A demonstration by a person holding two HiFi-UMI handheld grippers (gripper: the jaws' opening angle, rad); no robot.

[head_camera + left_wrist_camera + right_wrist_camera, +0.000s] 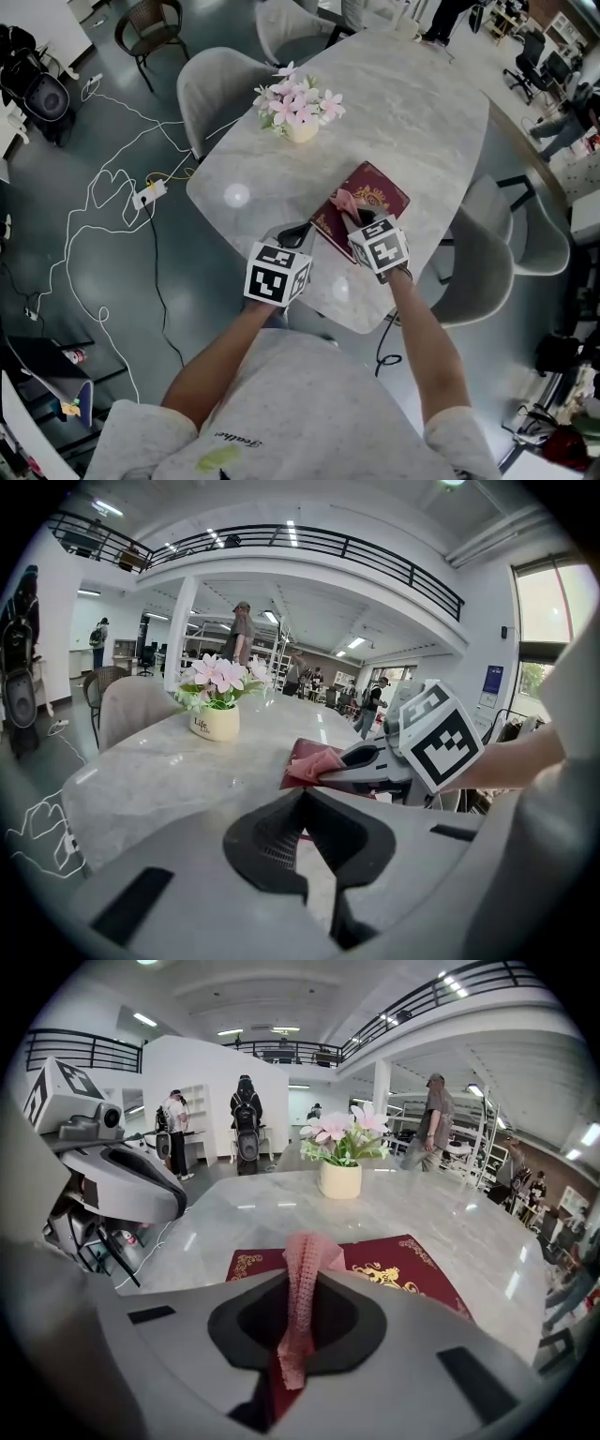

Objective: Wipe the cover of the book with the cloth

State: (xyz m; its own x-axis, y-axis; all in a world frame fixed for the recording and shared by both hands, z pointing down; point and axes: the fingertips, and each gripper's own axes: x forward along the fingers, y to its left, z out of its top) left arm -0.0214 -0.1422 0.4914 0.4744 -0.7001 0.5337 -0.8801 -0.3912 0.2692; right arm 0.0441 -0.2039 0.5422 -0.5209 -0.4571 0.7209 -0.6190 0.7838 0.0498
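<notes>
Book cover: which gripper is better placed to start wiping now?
Right. The right gripper is shut on the pink cloth, directly over the red book. The left gripper, jaws together, holds no cloth.

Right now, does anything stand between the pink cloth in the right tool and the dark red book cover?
Nothing visible does. The pink cloth, pinched in the right tool, is over the dark red gold-printed book.

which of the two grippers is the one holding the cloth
The right gripper: its jaws are shut on the pink cloth, over the dark red book. The left gripper has its jaws together with no cloth in them.
</notes>
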